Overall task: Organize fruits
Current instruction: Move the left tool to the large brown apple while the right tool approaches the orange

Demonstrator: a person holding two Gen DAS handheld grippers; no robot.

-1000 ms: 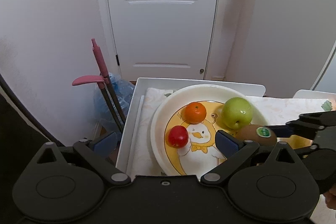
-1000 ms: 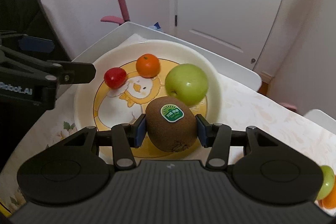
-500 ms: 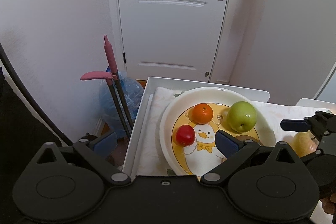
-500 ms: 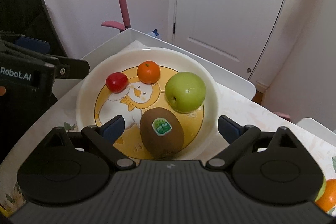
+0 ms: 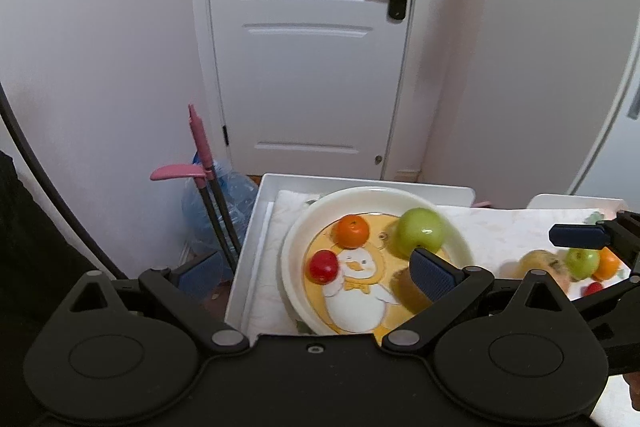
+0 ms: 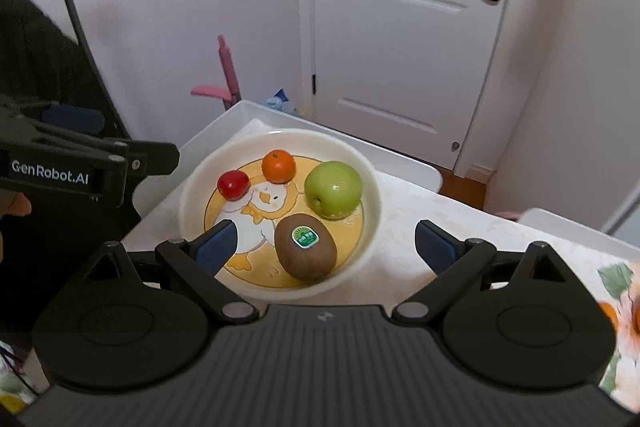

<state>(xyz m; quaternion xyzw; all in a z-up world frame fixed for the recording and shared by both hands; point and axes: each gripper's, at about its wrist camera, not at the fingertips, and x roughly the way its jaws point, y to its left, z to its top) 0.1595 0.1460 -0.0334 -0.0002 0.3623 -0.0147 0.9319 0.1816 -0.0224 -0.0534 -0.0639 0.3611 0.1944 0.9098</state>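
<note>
Left wrist view: the left gripper (image 5: 316, 269) stands wide open and empty above the plate's (image 5: 294, 247) near left side. More fruit (image 5: 576, 263) lies on the counter (image 5: 500, 231) at right, so the next pick lies there.

Right wrist view: the right gripper (image 6: 326, 241) is spread wide, nothing between its pads; the kiwi (image 6: 306, 253) rests on the plate, beside the green apple (image 6: 333, 189), just beyond the fingertips. That placement looks done.
</note>
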